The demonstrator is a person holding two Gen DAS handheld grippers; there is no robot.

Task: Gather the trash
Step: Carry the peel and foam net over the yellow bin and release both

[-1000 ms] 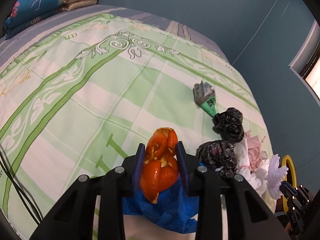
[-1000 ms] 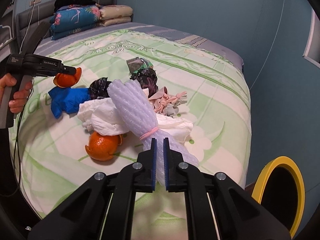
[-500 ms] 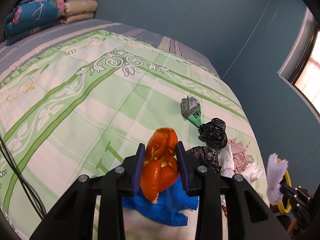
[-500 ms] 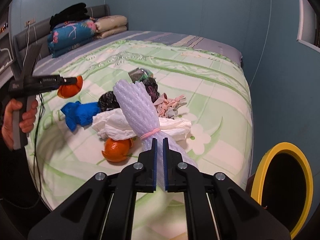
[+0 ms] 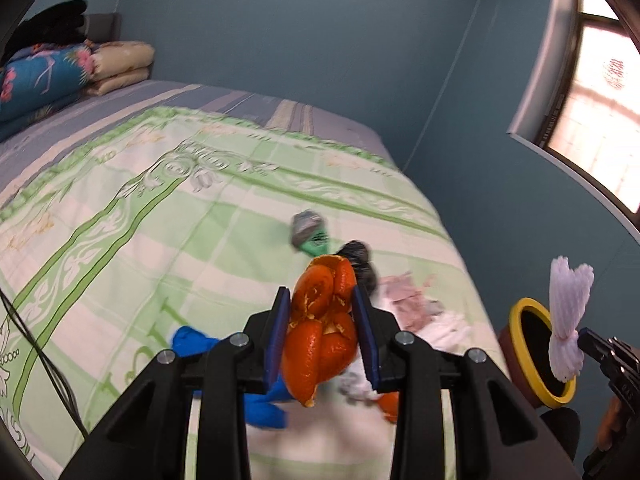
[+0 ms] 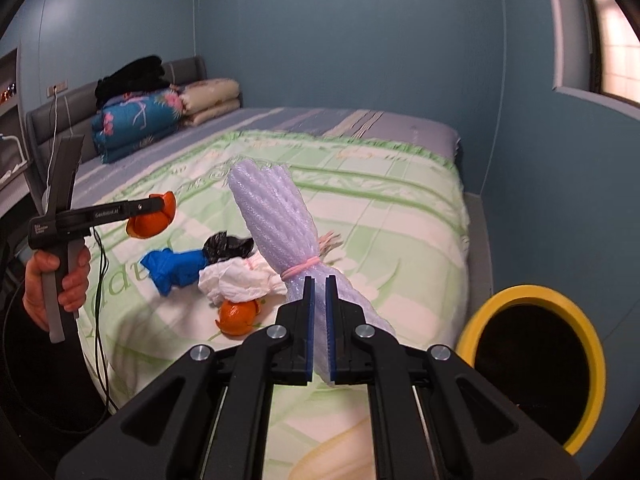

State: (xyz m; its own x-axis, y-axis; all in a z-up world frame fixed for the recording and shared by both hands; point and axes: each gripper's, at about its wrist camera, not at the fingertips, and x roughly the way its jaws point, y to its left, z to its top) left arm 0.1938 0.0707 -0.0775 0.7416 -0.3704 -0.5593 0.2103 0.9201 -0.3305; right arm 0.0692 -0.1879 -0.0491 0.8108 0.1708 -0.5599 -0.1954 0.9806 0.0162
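two tongs full | left tongs (image 5: 322,332) grip orange peel (image 5: 322,336) | right tongs (image 6: 319,328) pinch foam net (image 6: 276,216)

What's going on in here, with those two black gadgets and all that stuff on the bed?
A person is clearing rubbish off the bed with a handheld gripper in each hand. The left gripper is clamped on an orange peel; the right gripper pinches a bundle of purple foam netting. A blue glove, crumpled tissue, a black bag and another peel lie on the bed. A yellow-rimmed bin stands beside it.
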